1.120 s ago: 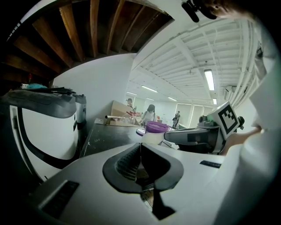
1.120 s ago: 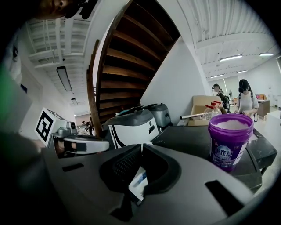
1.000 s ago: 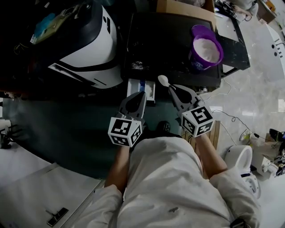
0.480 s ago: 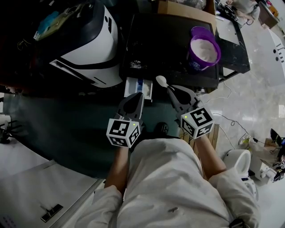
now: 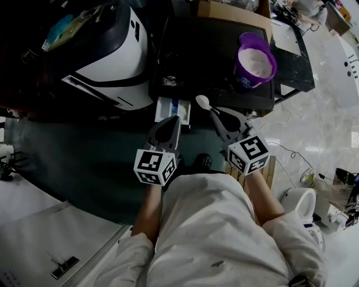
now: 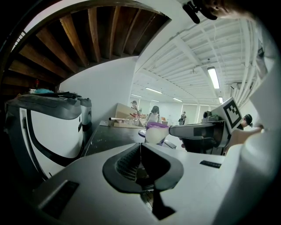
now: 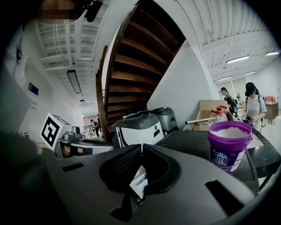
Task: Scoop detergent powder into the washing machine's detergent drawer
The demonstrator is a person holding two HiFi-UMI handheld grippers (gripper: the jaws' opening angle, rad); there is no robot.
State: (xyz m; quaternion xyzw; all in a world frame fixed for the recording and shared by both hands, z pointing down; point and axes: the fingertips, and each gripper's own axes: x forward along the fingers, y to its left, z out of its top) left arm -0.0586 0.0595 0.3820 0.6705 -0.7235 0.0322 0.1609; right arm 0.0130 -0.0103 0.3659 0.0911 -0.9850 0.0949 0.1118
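The white-and-black washing machine (image 5: 112, 56) stands at the upper left, its small detergent drawer (image 5: 173, 106) pulled out below its corner. My right gripper (image 5: 214, 112) is shut on a white spoon (image 5: 202, 101), whose bowl hangs just right of the drawer. In the left gripper view the spoon (image 6: 154, 134) shows in front of the purple tub (image 6: 157, 125). That tub (image 5: 255, 64), full of white powder, stands on the black table (image 5: 196, 56). My left gripper (image 5: 173, 119) is shut and empty, its tip at the drawer's near edge. Through the right gripper's jaws the drawer (image 7: 139, 181) shows below.
A cardboard box (image 5: 230, 11) sits at the table's far edge. Cables and a white appliance (image 5: 300, 202) lie on the pale floor to the right. A dark mat (image 5: 84, 162) covers the floor on the left. People stand far off in both gripper views.
Hardly anything: both grippers and the spoon keep their places by the drawer; only the head view has shifted a little.
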